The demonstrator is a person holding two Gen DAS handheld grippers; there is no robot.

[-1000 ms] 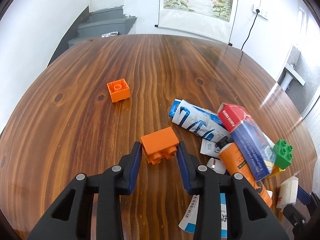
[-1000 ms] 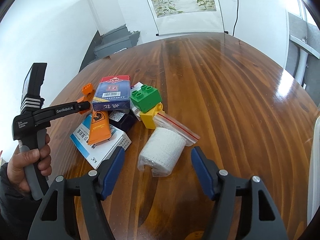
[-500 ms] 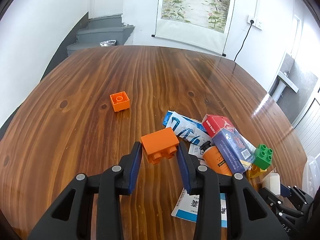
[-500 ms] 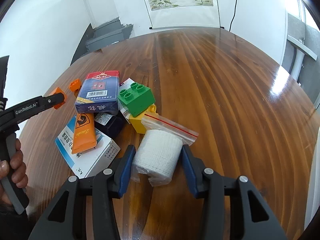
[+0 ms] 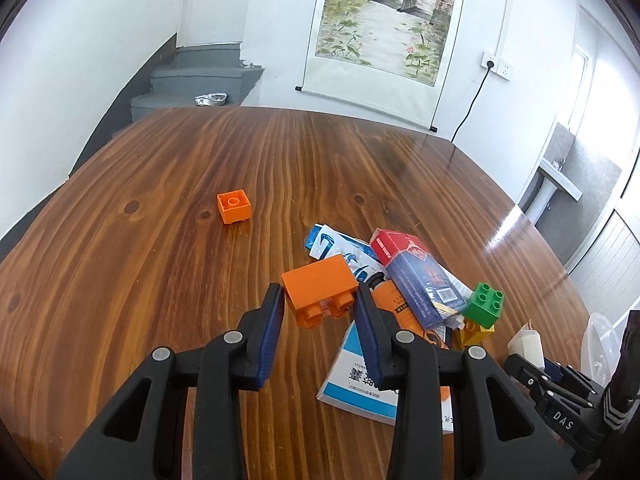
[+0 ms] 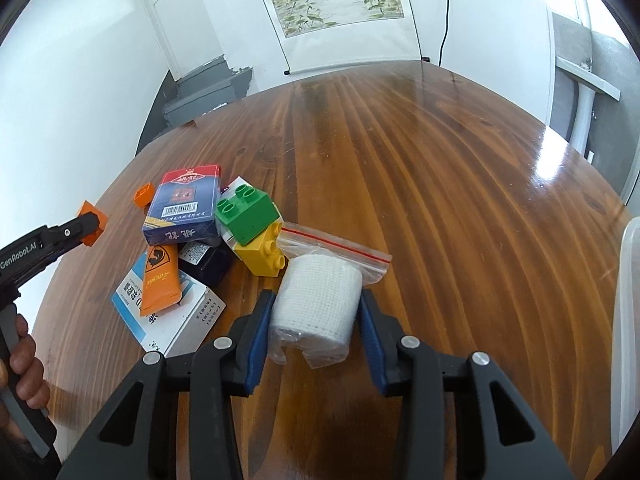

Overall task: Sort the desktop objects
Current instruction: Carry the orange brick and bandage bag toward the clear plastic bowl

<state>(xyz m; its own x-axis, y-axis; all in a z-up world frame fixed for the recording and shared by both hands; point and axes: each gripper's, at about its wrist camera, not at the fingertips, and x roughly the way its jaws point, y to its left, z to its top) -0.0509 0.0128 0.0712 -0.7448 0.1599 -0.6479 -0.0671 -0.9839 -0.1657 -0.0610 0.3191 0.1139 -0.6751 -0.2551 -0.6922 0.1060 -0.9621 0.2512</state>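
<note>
Clamping on both sides: left gripper has its blue pads tight against the flanks of an orange brick, studs facing the camera, held clear above the table. Right gripper is pinched on a gauze roll in a zip bag, bag mouth trailing forward onto the wood. Just past the roll, a yellow brick lies on its side with a green brick on top. Left of those, an orange tube rests on a white-blue box, touching a dark small carton. Blue-red card box sits over the tube's far end, leaning on the pile. From the left wrist view a blue-white pouch pokes out behind the held brick. Farther out, a small orange brick stands alone, studs up, well apart from the pile. White bin edge at far right of the right wrist view.
</note>
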